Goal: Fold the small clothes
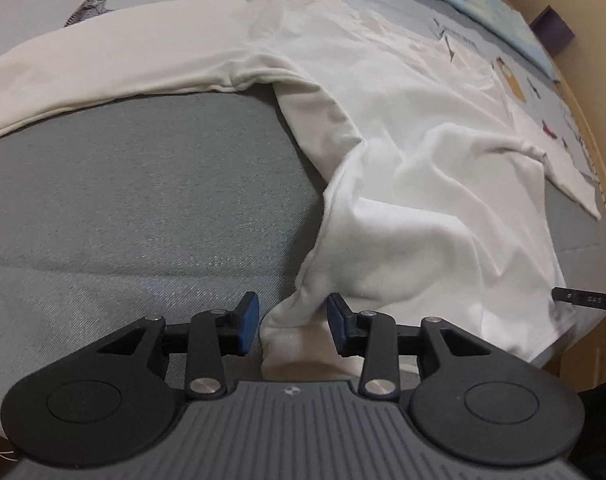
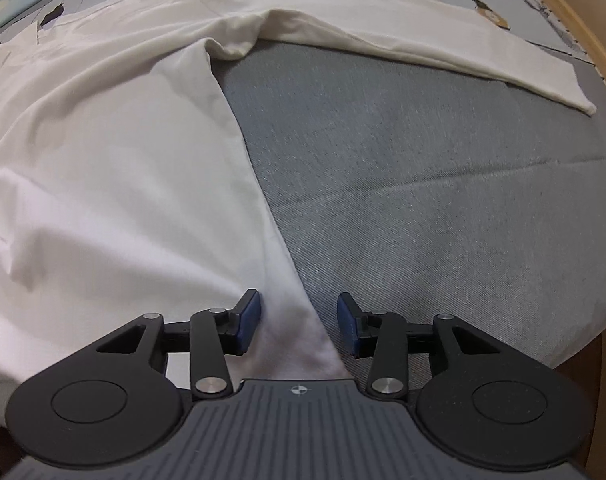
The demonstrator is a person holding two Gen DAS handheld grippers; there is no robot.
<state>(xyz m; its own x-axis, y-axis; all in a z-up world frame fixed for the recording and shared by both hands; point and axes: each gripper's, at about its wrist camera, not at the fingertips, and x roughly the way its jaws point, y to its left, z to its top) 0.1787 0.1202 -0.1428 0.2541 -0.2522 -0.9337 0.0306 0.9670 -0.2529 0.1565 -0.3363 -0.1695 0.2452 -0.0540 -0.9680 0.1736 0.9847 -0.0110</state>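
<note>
Shirt [image 1: 403, 128] lying spread on the bed [image 1: 143, 200], white, long-sleeved, body running away from both cameras, one sleeve [image 1: 103, 64] stretching out flat to the left side and the other sleeve [image 2: 423, 36] stretching out to the right. Fabric looking rumpled near the hem in the left wrist view, smoother in the right wrist view.

Left gripper [image 1: 293, 322] pointing steeply down at the left hem corner, jaws standing apart with a raised ridge of cloth sitting between the blue pads, neither pad pressing it. Right gripper [image 2: 299, 326] doing the same at the right hem corner: jaws apart, the corner's point lying between them, left pad just beside the cloth, right pad over bare grey cover.

Judging: both corners waiting to be pinched for a fold toward the collar.

Risks from here:
- Jaws closing on the bed cover along with the shirt, since the cloth is lying flat against it.
- Right pads catching only the thin edge, so the corner slipping out on lifting.
- Left ridge holding doubled layers, giving a crooked fold.
- Uneven lifting dragging the sleeves out of line.
</note>
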